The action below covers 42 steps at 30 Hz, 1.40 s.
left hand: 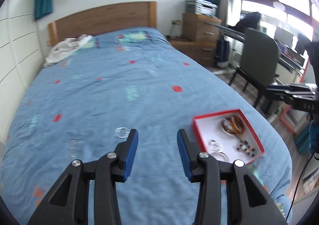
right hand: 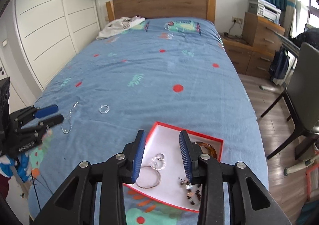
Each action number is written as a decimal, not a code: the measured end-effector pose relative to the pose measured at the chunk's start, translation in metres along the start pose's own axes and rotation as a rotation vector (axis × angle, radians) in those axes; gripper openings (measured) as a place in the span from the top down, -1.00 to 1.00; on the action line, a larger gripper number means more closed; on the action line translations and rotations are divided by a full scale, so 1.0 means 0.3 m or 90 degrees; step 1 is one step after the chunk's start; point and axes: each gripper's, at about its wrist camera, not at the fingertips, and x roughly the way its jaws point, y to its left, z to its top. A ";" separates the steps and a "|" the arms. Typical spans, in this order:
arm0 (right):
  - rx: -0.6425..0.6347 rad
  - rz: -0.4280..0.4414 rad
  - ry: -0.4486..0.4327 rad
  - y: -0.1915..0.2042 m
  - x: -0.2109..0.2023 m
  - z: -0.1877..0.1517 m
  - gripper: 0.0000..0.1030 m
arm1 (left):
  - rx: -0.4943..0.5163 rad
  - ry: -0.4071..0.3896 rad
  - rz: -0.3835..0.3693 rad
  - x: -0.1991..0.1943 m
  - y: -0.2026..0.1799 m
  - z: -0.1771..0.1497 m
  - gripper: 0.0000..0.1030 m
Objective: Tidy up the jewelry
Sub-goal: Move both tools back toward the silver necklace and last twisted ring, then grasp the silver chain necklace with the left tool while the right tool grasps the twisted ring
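Note:
A red tray [right hand: 209, 137] with a white floor lies on the blue bedspread near the foot of the bed. In it are an amber bangle [right hand: 209, 148], a silver hoop [right hand: 149, 177], a clear ring bracelet [right hand: 159, 162] and a dark beaded bracelet [right hand: 191, 191]. My right gripper [right hand: 162, 133] hangs open over the tray, holding nothing. Left of the tray, a clear bracelet [left hand: 122, 133] and a silver chain [right hand: 68, 119] lie loose on the spread. My left gripper [left hand: 157, 133] is open and empty above the bed, between the clear bracelet and the tray [left hand: 215, 113].
The bed [left hand: 119, 85] fills the view, with a wooden headboard [left hand: 103, 17] and crumpled white cloth [left hand: 65, 49] at its far end. White wardrobe doors line the left side. A dark chair [right hand: 303, 89], wooden drawers [right hand: 259, 45] and a desk stand to the right.

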 end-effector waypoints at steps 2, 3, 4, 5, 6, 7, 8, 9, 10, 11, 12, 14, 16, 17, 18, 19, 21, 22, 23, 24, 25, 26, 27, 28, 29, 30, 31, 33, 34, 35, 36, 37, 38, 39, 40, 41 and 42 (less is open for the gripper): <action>-0.013 0.008 -0.013 0.060 -0.032 0.021 0.30 | -0.024 -0.010 0.026 -0.078 0.104 0.000 0.25; -0.017 0.011 -0.017 0.084 -0.043 0.029 0.30 | -0.035 -0.016 0.043 -0.118 0.158 -0.003 0.25; -0.023 0.015 -0.022 0.112 -0.051 0.037 0.30 | -0.042 -0.020 0.056 -0.146 0.198 -0.005 0.25; -0.028 0.019 -0.026 0.141 -0.057 0.046 0.30 | -0.050 -0.024 0.074 -0.183 0.248 -0.012 0.25; -0.036 0.024 -0.030 0.175 -0.061 0.055 0.30 | -0.056 -0.027 0.084 -0.210 0.287 -0.018 0.25; -0.041 0.029 -0.032 0.200 -0.062 0.062 0.30 | -0.062 -0.028 0.094 -0.233 0.325 -0.028 0.25; -0.046 0.034 -0.034 0.227 -0.060 0.069 0.30 | -0.069 -0.027 0.108 -0.257 0.371 -0.041 0.25; -0.050 0.038 -0.035 0.253 -0.054 0.076 0.30 | -0.074 -0.027 0.115 -0.269 0.405 -0.050 0.25; -0.053 0.041 -0.035 0.273 -0.050 0.080 0.30 | -0.079 -0.027 0.123 -0.279 0.435 -0.063 0.25; -0.056 0.045 -0.033 0.295 -0.036 0.086 0.30 | -0.082 -0.025 0.133 -0.284 0.469 -0.079 0.25; -0.061 0.049 -0.030 0.321 -0.015 0.092 0.30 | -0.087 -0.022 0.140 -0.284 0.498 -0.095 0.25; -0.066 0.057 -0.023 0.358 0.010 0.093 0.30 | -0.104 -0.012 0.147 -0.264 0.558 -0.134 0.25; -0.073 0.065 -0.010 0.396 0.066 0.098 0.30 | -0.119 -0.001 0.148 -0.232 0.599 -0.169 0.25; -0.075 0.068 -0.005 0.408 0.090 0.098 0.30 | -0.128 0.007 0.146 -0.208 0.622 -0.190 0.25; -0.077 0.071 0.002 0.421 0.121 0.097 0.30 | -0.139 0.017 0.142 -0.177 0.644 -0.212 0.25; -0.078 0.076 0.011 0.436 0.160 0.096 0.30 | -0.147 0.025 0.139 -0.150 0.658 -0.228 0.25; -0.081 0.083 0.026 0.459 0.225 0.092 0.30 | -0.167 0.044 0.131 -0.080 0.688 -0.264 0.18; -0.082 0.086 0.034 0.469 0.261 0.090 0.30 | -0.177 0.052 0.128 -0.042 0.703 -0.278 0.14; -0.082 0.089 0.041 0.477 0.297 0.088 0.30 | -0.188 0.060 0.125 0.003 0.720 -0.295 0.13; -0.081 0.093 0.049 0.485 0.338 0.089 0.30 | -0.194 0.065 0.122 0.034 0.729 -0.306 0.13; -0.080 0.097 0.057 0.491 0.376 0.088 0.30 | -0.202 0.071 0.118 0.069 0.739 -0.317 0.13; -0.078 0.101 0.067 0.498 0.424 0.087 0.29 | -0.211 0.079 0.115 0.117 0.748 -0.327 0.12; -0.078 0.104 0.074 0.503 0.454 0.084 0.29 | -0.216 0.087 0.113 0.159 0.757 -0.334 0.12; -0.077 0.107 0.080 0.509 0.492 0.084 0.29 | -0.219 0.091 0.114 0.187 0.761 -0.338 0.12; -0.075 0.111 0.088 0.517 0.539 0.084 0.29 | -0.222 0.098 0.115 0.229 0.767 -0.342 0.12; -0.074 0.115 0.093 0.524 0.574 0.083 0.29 | -0.226 0.103 0.114 0.259 0.772 -0.345 0.12; -0.073 0.119 0.099 0.532 0.614 0.084 0.28 | -0.230 0.107 0.111 0.290 0.777 -0.348 0.12; -0.070 0.127 0.113 0.554 0.702 0.083 0.22 | -0.235 0.116 0.108 0.356 0.786 -0.350 0.12; -0.069 0.129 0.118 0.562 0.739 0.083 0.14 | -0.234 0.121 0.107 0.393 0.790 -0.351 0.12; -0.068 0.132 0.122 0.569 0.768 0.081 0.09 | -0.233 0.124 0.106 0.416 0.792 -0.353 0.12; -0.065 0.138 0.128 0.579 0.811 0.080 0.08 | -0.232 0.129 0.106 0.442 0.794 -0.354 0.12; -0.063 0.141 0.131 0.586 0.836 0.077 0.07 | -0.231 0.133 0.106 0.466 0.794 -0.355 0.12; -0.061 0.144 0.135 0.596 0.869 0.076 0.06 | -0.229 0.137 0.108 0.495 0.798 -0.358 0.12; -0.059 0.145 0.140 0.606 0.904 0.074 0.05 | -0.228 0.139 0.109 0.513 0.801 -0.359 0.12; -0.058 0.145 0.142 0.611 0.925 0.072 0.05 | -0.228 0.142 0.111 0.532 0.806 -0.360 0.12; -0.056 0.146 0.146 0.618 0.953 0.071 0.03 | -0.230 0.144 0.111 0.550 0.811 -0.363 0.12; -0.054 0.145 0.149 0.627 0.982 0.069 0.02 | -0.231 0.146 0.111 0.567 0.817 -0.367 0.12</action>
